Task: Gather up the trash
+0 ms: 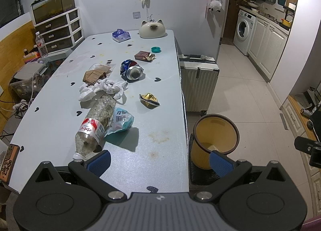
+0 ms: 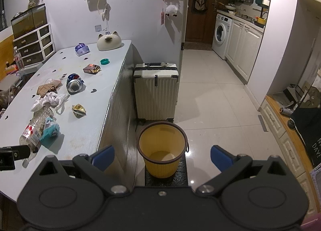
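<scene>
Dim room with tiled floor; pale blue surface (image 1: 140, 150) along the wall, kitchen visible beyond. Scattered across the surface: crushed plastic bottle (image 1: 94, 124) at the near end, teal wrapper (image 1: 122, 119) touching its right side, crumpled white tissue (image 1: 104, 88) just beyond, brown cardboard scrap (image 1: 96, 74), dented blue can (image 1: 131, 69), gold foil wrapper (image 1: 149, 100) lying apart, brown cigarette pack (image 1: 144, 55), teal lid (image 1: 155, 49). Yellow bin (image 2: 162, 146) on a dark mat on the floor, just beside the near corner of the surface, in front of a white suitcase (image 2: 156, 90). Bin interior appears empty; only the bare bottom visible. Left hand-held gripper (image 1: 159, 160): fingers spread wide, nothing held, positioned over the near edge of the surface with the left pad close to the bottle neck. Right hand-held gripper (image 2: 162, 157): fingers likewise wide apart, empty, aimed over the bin. Step in hand, by judgement: start of collection, first pick not yet made. Likely next move: advance the left hand-held gripper to the bottle, straddle the narrow neck or body across its width, close, lift, carry right and release over the bin. Caution: bottle smooth and crushed, liable to roll or slip; teal wrapper may drag along.
</scene>
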A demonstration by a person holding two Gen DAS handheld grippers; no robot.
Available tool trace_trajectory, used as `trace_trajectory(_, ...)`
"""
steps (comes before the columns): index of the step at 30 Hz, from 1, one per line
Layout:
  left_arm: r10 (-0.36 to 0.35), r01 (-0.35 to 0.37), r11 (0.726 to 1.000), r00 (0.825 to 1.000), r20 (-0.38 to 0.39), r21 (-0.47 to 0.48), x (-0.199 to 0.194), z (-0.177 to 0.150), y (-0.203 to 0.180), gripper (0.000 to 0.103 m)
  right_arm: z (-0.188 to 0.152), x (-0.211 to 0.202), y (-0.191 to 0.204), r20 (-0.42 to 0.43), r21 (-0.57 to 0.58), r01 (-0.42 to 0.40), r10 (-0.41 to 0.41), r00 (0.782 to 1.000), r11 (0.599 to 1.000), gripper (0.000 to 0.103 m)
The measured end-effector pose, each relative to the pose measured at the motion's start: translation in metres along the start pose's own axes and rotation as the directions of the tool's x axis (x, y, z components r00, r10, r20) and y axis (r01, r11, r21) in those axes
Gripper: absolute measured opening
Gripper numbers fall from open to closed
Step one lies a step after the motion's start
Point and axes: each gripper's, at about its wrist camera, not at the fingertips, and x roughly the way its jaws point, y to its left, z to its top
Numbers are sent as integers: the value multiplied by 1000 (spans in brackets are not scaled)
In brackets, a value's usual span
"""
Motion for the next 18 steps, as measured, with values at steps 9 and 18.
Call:
trace_trajectory(9,-2,2,1000,1000,0,1,0,0,0,103,0,0,0,-1,-2,-1,1,1000,1000,103)
trace_trajectory(18,-3,3,1000,1000,0,1,0,0,0,103,1,1,0,-2,-1,-2,2,1000,1000,103)
